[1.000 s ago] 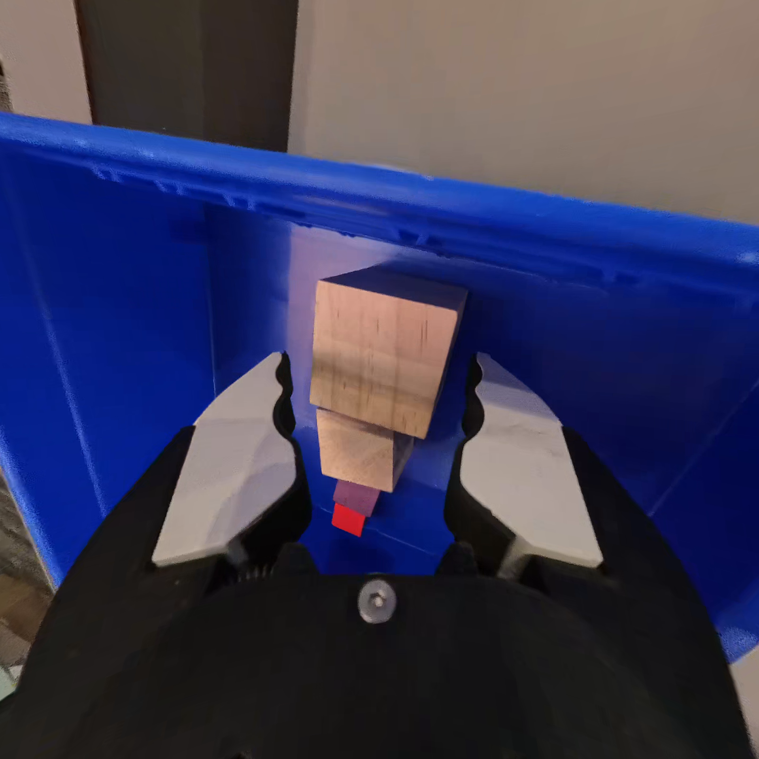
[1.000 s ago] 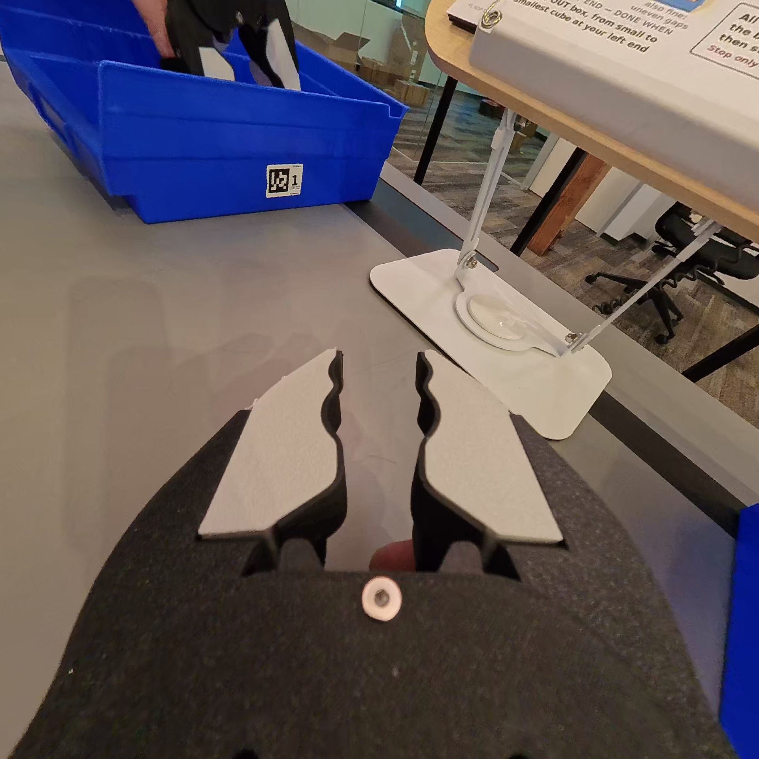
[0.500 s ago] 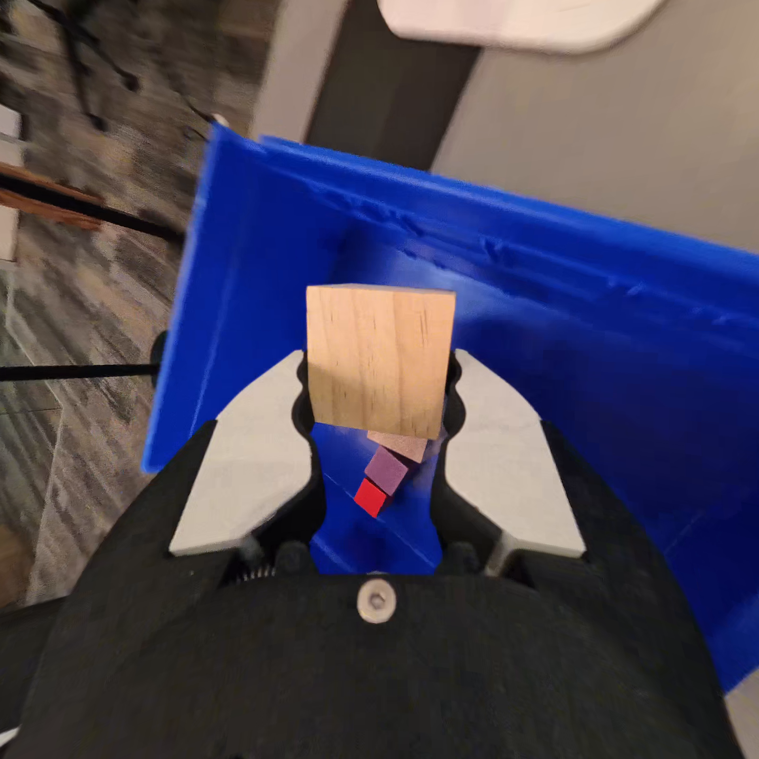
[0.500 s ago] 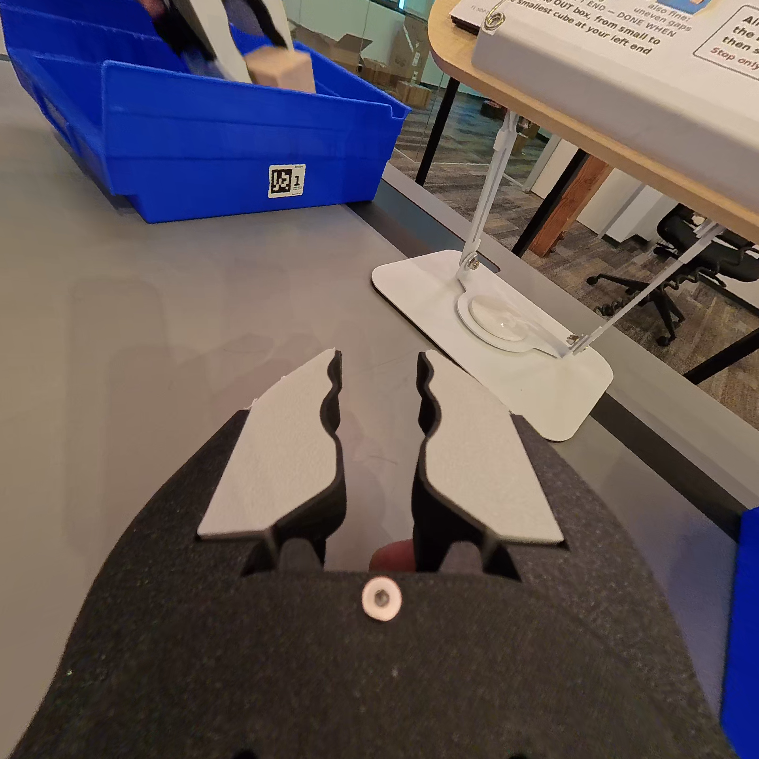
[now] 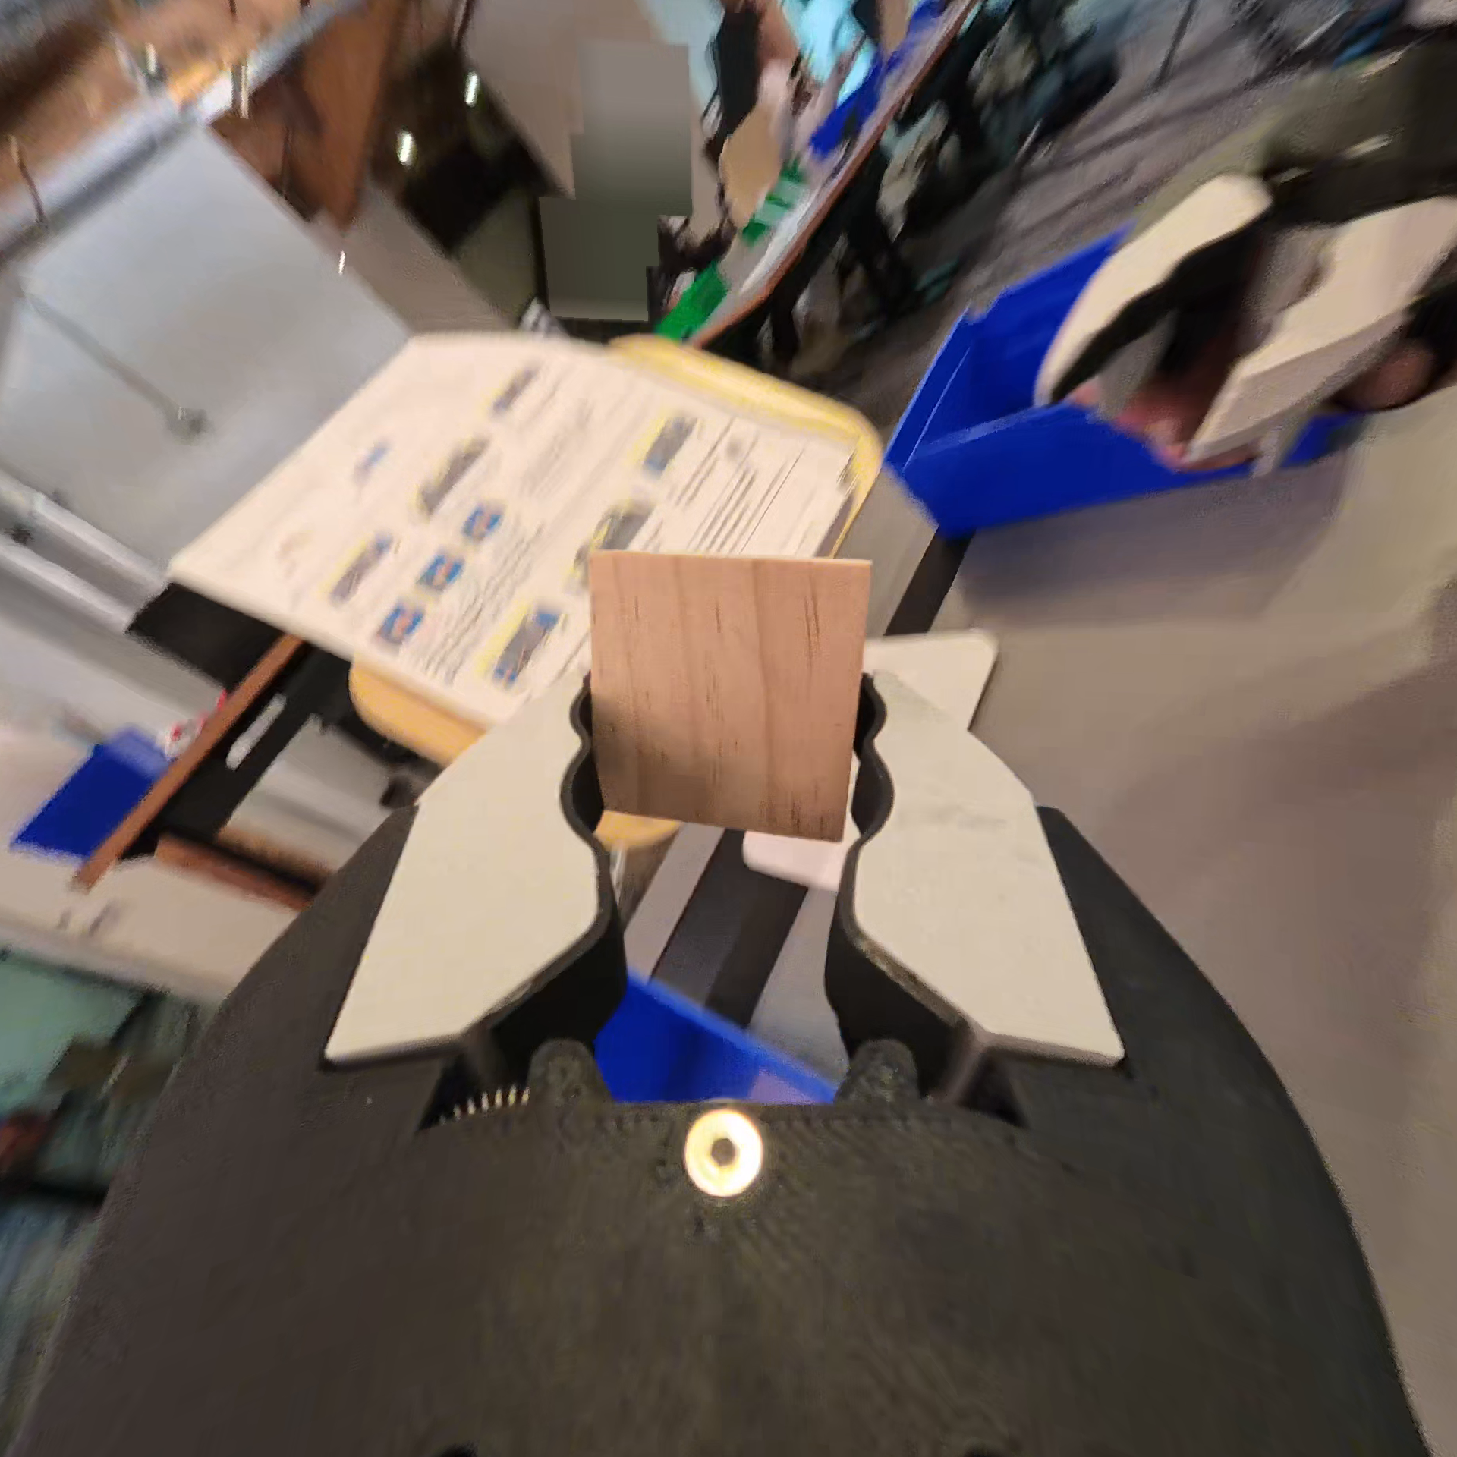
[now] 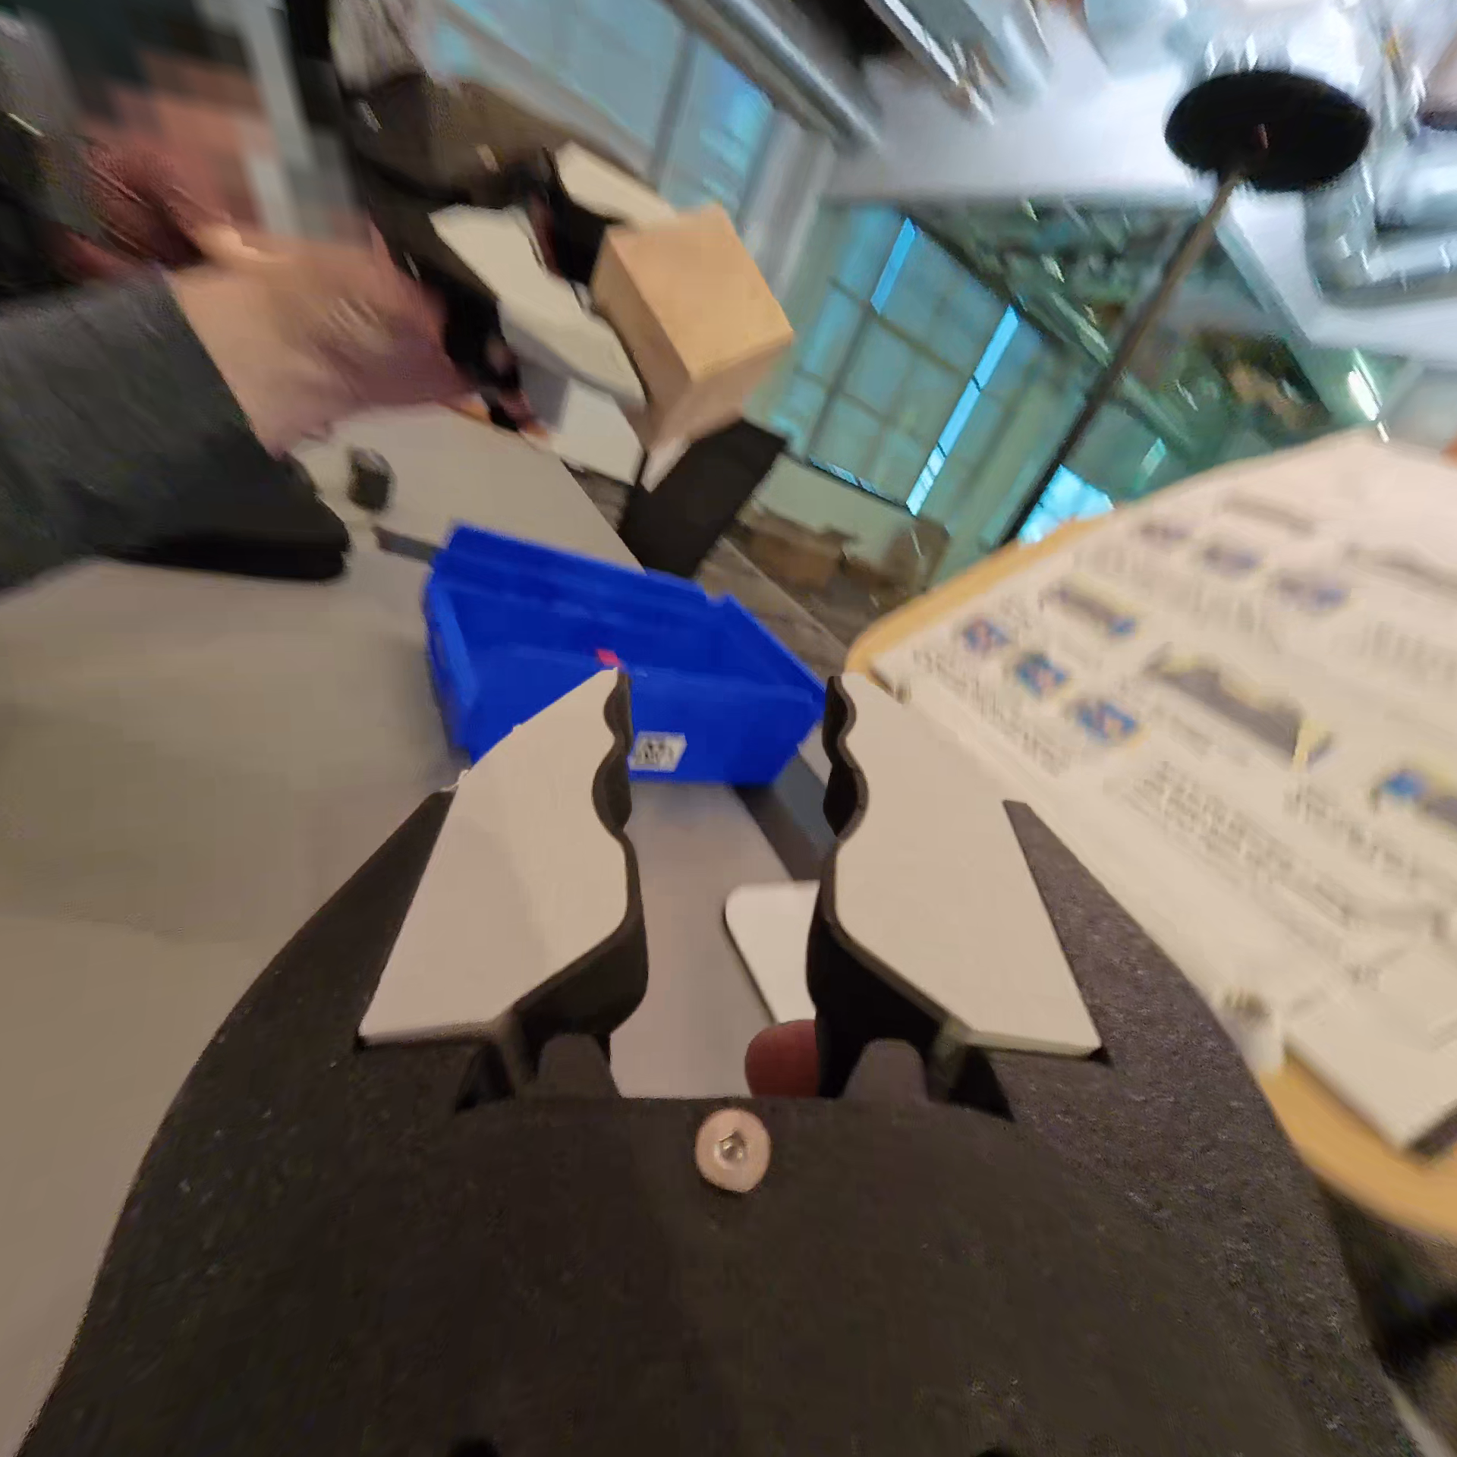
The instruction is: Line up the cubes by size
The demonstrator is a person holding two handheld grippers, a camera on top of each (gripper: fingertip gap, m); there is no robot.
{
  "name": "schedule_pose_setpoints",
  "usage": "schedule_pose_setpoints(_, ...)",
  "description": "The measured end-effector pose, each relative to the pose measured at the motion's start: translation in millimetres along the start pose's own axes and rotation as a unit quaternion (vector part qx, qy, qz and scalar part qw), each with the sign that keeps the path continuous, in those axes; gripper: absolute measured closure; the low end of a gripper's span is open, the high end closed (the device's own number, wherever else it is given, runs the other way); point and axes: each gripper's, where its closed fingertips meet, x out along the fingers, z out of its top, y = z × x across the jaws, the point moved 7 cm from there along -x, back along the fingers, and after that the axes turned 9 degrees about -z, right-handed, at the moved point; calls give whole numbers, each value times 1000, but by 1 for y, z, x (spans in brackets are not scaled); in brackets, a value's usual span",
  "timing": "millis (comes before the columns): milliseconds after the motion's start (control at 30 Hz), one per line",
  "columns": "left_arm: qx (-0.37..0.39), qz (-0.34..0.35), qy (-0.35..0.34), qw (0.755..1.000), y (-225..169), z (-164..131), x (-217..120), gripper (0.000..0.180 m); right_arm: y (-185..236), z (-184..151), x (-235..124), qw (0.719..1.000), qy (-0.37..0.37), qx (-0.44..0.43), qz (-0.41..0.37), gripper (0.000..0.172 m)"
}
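Left gripper (image 5: pixel 721 729) clamps a big wooden cube (image 5: pixel 729 694) aloft; right gripper (image 6: pixel 721 709) gapes, bare.

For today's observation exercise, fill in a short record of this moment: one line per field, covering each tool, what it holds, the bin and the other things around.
Left tool: shut on the large wooden cube, pads pressed to two opposite sides, lifted in the air
Right tool: open, nothing between its fingers
Blue bin: on the grey table, below the lifted cube
In the bin: a small red piece shows above the rim
Other items: instruction sheet on a tilted board
Image quality: motion blur in both views
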Motion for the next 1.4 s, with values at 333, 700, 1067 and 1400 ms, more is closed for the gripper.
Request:
schedule_pose_setpoints(333,91,-110,-166,976,-56,101,45,119,-12,98,-39,981,-165,-71,68,119)
schedule_pose_setpoints(700,104,-189,-224,950,-90,123,57,119,16,115,-42,973,-168,-133,88,103)
schedule_pose_setpoints(1067,88,-229,-262,933,-97,127,59,119,21,119,-46,968,-180,-142,103,113)
schedule_pose_setpoints(1400,83,-210,-266,937,-93,131,54,119,19,127,-50,969,-179,-141,93,113)
